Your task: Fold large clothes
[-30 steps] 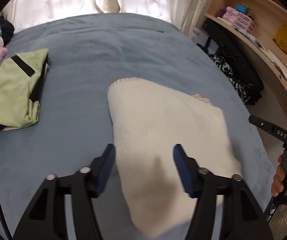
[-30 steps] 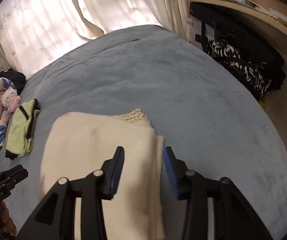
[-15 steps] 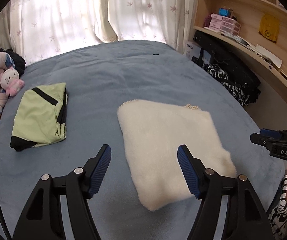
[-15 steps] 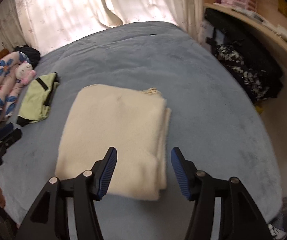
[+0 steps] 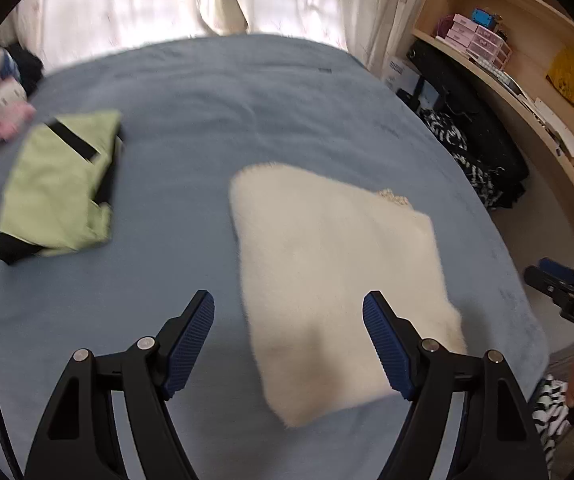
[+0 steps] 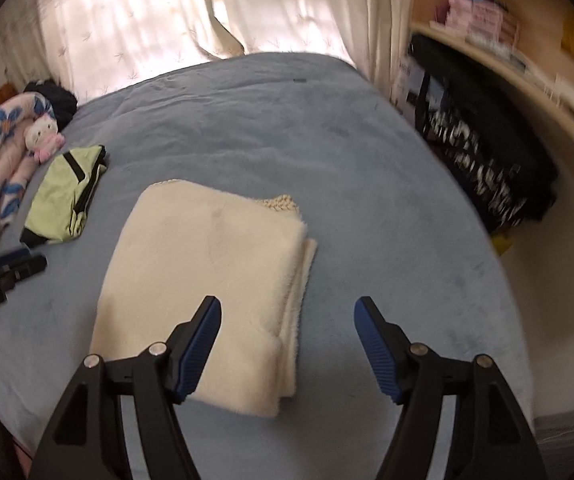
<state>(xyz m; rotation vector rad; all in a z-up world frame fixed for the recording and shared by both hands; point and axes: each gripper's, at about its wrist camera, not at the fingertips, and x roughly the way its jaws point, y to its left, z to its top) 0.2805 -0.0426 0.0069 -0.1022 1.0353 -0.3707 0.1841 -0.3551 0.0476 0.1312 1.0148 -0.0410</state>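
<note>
A: Fluffy cream fleece garment (image 5: 339, 280), folded into a thick rectangle, lies on the blue plush bed (image 5: 215, 112).

B: Left hand-held gripper (image 5: 289, 338) and right hand-held gripper (image 6: 287, 344) both spread wide, empty, above it.

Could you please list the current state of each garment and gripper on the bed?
cream garment: folded into a rectangle, lying flat on the blue bedspread.
green garment: folded, lying apart from the cream one.
left gripper: open, holding nothing, above the cream garment's near edge.
right gripper: open, holding nothing.
curtains: drawn shut.
</note>
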